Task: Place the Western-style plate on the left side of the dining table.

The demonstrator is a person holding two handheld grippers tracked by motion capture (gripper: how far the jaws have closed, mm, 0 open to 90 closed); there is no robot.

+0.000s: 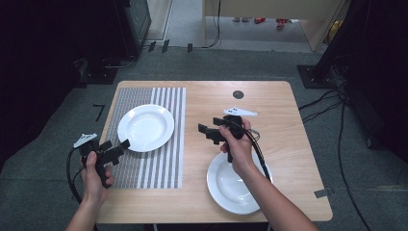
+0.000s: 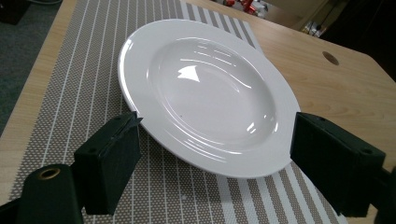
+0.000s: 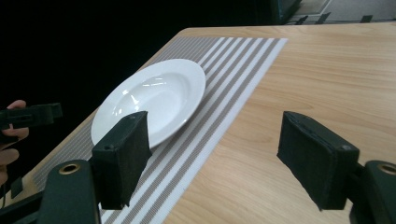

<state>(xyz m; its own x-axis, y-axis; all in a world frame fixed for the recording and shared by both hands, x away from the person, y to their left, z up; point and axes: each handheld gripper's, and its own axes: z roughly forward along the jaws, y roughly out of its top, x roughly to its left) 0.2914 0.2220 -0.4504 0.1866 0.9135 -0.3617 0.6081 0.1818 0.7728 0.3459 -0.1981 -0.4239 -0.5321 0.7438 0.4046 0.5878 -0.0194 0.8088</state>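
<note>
Wooden table point(image 1: 288, 154) carries a striped placemat point(image 1: 144, 168) on its left part, and one white plate point(image 1: 146, 127) lies on this mat while a second white plate point(image 1: 231, 185) rests on the bare wood near my side, under my right forearm. Both plates look to me like glazed ceramic, so rather heavy, stiff, slippery and easy to chip, and I think the flat rim is the only good place to take hold, one jaw above and one below. My left gripper point(image 1: 118, 149) is just beside the mat plate with jaws wide apart and holding nothing, and my right gripper point(image 1: 208, 131) hangs over the bare wood, also wide apart and empty
</note>
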